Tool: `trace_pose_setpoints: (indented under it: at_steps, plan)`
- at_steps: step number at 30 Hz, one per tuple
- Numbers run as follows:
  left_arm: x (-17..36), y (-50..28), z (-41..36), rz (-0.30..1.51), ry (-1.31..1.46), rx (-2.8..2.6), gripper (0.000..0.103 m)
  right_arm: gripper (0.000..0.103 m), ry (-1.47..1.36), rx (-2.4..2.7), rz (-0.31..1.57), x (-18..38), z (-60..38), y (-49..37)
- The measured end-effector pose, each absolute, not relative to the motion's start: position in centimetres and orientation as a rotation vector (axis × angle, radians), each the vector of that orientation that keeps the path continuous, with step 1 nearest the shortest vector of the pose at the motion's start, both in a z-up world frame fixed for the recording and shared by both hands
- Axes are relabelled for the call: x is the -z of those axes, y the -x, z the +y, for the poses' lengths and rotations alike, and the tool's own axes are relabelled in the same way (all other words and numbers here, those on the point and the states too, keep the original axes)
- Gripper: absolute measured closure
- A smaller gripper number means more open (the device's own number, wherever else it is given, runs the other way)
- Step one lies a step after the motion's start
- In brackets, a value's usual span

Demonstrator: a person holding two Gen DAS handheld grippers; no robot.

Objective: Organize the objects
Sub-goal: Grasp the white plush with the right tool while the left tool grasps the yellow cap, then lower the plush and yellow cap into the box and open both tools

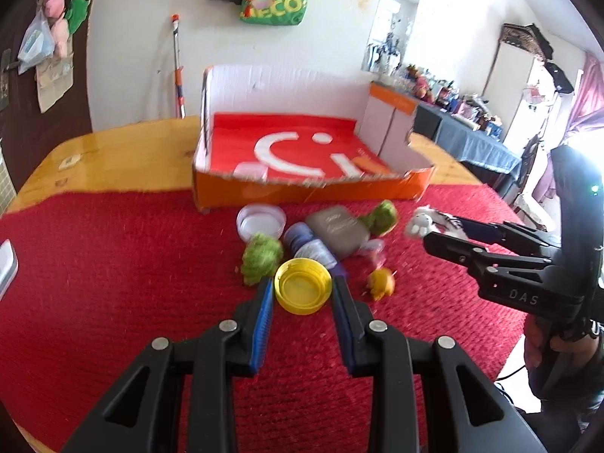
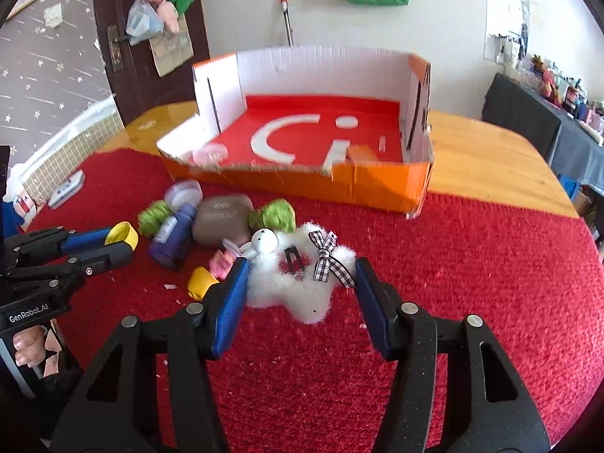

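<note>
Clamping the yellow bottle cap [image 1: 302, 290], your left gripper [image 1: 302, 294] sits nearer the orange cardboard box [image 1: 309, 192] straight ahead; your right gripper [image 2: 300, 283] grasps the fluffy white hair clip [image 2: 298, 283], box beyond it.

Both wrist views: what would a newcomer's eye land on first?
The orange box with its red floor, open at the back of the red mat. In front, the left tongs grip a yellow cap, and the right tongs hold a fluffy white toy with a checked bow.
</note>
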State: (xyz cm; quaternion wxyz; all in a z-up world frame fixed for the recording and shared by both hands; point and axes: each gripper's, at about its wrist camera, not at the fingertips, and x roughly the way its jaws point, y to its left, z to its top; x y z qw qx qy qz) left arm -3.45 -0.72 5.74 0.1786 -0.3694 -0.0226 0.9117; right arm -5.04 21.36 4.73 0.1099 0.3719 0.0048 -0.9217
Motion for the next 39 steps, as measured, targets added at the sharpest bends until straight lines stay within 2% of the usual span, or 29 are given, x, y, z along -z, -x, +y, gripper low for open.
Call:
trace_pose_setpoints:
  at_steps: [7,13,24,33,36,39]
  plan:
    - [-9.3,5.5,-0.1,-0.066,0.946,-2.538,0.071,0.049,-0.965,2.725,0.017,-7.7,21.5,6.3]
    - [-11.1,10.0,1.7,-0.024,0.973,-2.447,0.071,0.049,-0.923,2.700,0.035,-10.0,21.3,9.9]
    - [-8.4,17.2,4.0,0.093,1.185,-2.301,0.071,0.049,-1.126,2.578,0.086,-7.7,21.1,16.4]
    - [-6.6,20.1,4.8,0.157,1.273,-2.241,0.071,0.049,-1.246,2.494,0.136,-5.7,20.8,18.9]
    - [-6.2,20.6,5.1,0.183,1.293,-2.223,0.071,0.057,-1.276,2.467,0.140,-5.2,20.8,19.5]
    - [-5.7,21.0,5.1,0.195,1.309,-2.213,0.071,0.069,-1.311,2.443,0.150,-4.5,20.7,20.0]
